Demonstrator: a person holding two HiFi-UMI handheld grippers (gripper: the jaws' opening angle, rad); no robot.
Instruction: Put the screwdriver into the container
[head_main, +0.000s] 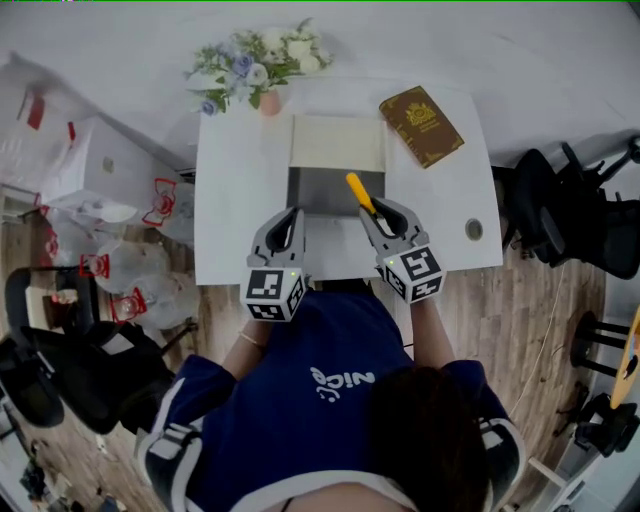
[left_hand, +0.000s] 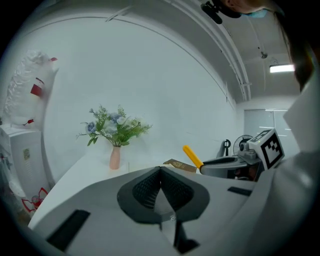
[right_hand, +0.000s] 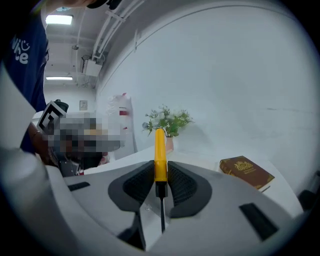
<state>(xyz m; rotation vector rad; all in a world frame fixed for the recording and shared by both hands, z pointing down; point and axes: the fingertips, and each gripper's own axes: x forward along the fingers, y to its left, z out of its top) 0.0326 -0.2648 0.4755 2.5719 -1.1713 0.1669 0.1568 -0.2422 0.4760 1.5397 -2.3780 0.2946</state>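
The screwdriver (head_main: 360, 191) has a yellow handle and a dark shaft. My right gripper (head_main: 383, 216) is shut on it, with the handle sticking forward past the pads over the near right part of the container (head_main: 315, 190). The container is a grey open box with its pale lid (head_main: 337, 143) lying behind it, in the middle of the white table (head_main: 240, 200). In the right gripper view the screwdriver (right_hand: 160, 155) stands upright between the pads of the right gripper (right_hand: 160, 167). My left gripper (head_main: 291, 222) is shut and empty at the container's near left edge; its view shows the left gripper (left_hand: 160, 172) pads meeting.
A brown book (head_main: 421, 125) lies at the table's back right. A pink vase of flowers (head_main: 262, 75) stands at the back edge. A round cable hole (head_main: 474, 229) is near the right edge. Black chairs (head_main: 560, 215) stand to the right, white bags (head_main: 100, 200) to the left.
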